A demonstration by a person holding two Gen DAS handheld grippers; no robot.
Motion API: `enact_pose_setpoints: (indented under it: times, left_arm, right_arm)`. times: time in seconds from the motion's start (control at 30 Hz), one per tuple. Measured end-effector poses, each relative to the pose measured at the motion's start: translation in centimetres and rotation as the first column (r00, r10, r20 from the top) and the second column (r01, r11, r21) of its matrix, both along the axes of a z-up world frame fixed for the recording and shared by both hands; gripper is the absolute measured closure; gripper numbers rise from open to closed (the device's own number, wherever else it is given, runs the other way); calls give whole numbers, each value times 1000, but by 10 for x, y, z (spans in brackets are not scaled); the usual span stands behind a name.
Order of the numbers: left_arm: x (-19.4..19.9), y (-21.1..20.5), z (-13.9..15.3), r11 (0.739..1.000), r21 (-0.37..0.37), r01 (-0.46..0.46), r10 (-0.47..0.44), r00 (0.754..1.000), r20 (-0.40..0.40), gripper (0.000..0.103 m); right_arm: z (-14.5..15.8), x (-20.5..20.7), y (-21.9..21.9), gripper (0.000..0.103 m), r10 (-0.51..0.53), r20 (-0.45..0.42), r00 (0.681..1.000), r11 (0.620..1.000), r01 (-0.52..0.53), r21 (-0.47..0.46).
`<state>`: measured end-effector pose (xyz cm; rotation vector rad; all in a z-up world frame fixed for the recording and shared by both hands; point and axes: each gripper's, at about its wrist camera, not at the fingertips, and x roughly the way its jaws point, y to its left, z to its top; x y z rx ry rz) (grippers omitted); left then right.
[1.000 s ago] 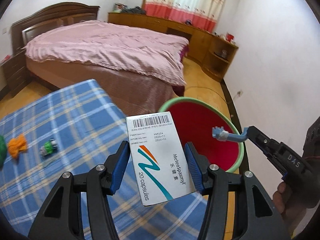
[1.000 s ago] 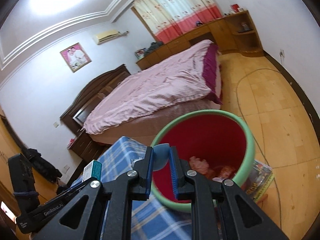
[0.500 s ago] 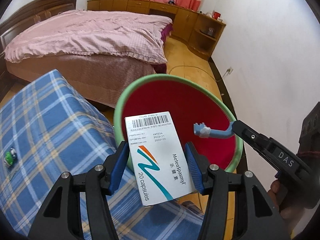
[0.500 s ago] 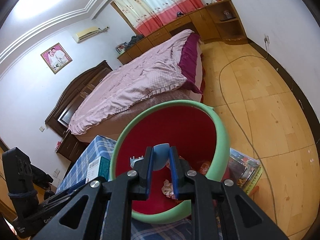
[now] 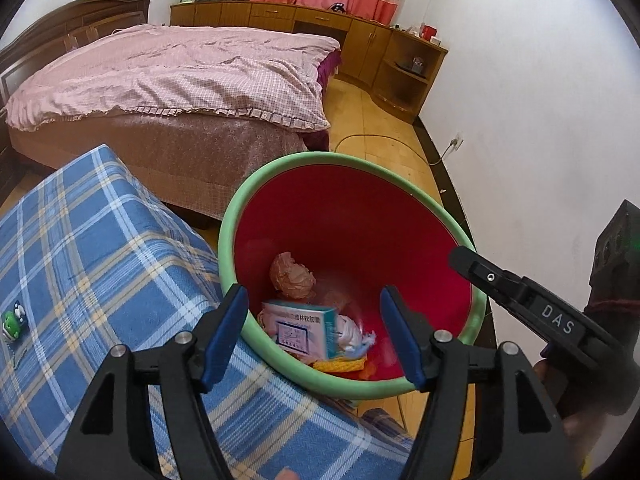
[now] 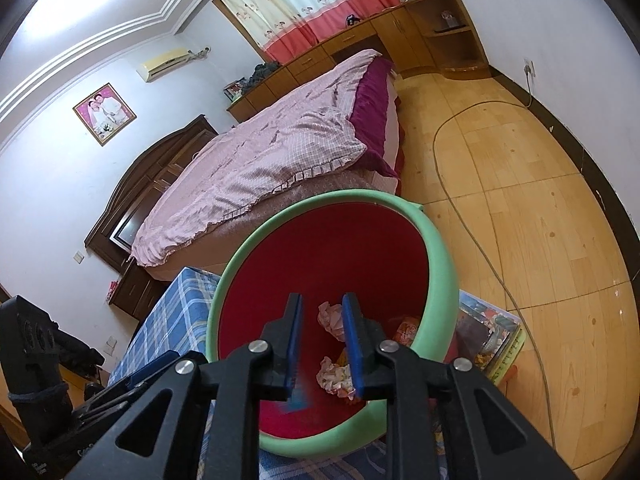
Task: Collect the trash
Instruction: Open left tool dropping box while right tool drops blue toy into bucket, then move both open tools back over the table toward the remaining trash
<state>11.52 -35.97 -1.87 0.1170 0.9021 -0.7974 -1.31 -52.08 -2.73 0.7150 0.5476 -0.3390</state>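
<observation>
Bedroom floor, bin (image 5: 240,216) beside the table (image 5: 100,248) — both grippers, left (image 5: 314,332) and right (image 6: 322,344), just opened, empty. Box (image 5: 304,328) landed inside — withdrawing carelessly might clip the rim and tip it.

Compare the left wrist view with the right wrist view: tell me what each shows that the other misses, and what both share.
Only the left wrist view shows the medicine box lying in the bin, the small green toy on the blue checked cloth, and the left gripper with its jaws open and empty. Only the right wrist view shows the framed picture, the air conditioner and the right gripper from behind, its jaws apart with nothing between them. Both show the red bin with its green rim, the crumpled paper inside, and the bed.
</observation>
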Motion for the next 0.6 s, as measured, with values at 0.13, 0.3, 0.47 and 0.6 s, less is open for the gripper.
enact_pose_setpoints:
  times: [0.13, 0.3, 0.47, 0.6]
  left_arm:
    - [0, 8, 4, 1000, 0, -15, 15, 1000, -1, 35]
    - [-2, 31, 13, 998, -12, -59, 59, 998, 15, 35]
    - [-2, 64, 23, 991, -17, -130, 131, 991, 34, 35]
    - [0, 93, 31, 981, -25, -193, 194, 980, 41, 35]
  right_arm:
    - [6, -2, 6, 68, 11, 6, 1000, 1000, -11, -16]
    - [16, -1, 21, 63, 42, 21, 999, 998, -41, -38]
    - [28, 1, 38, 60, 85, 37, 996, 995, -83, -64]
    - [37, 6, 57, 59, 132, 49, 990, 989, -128, -78]
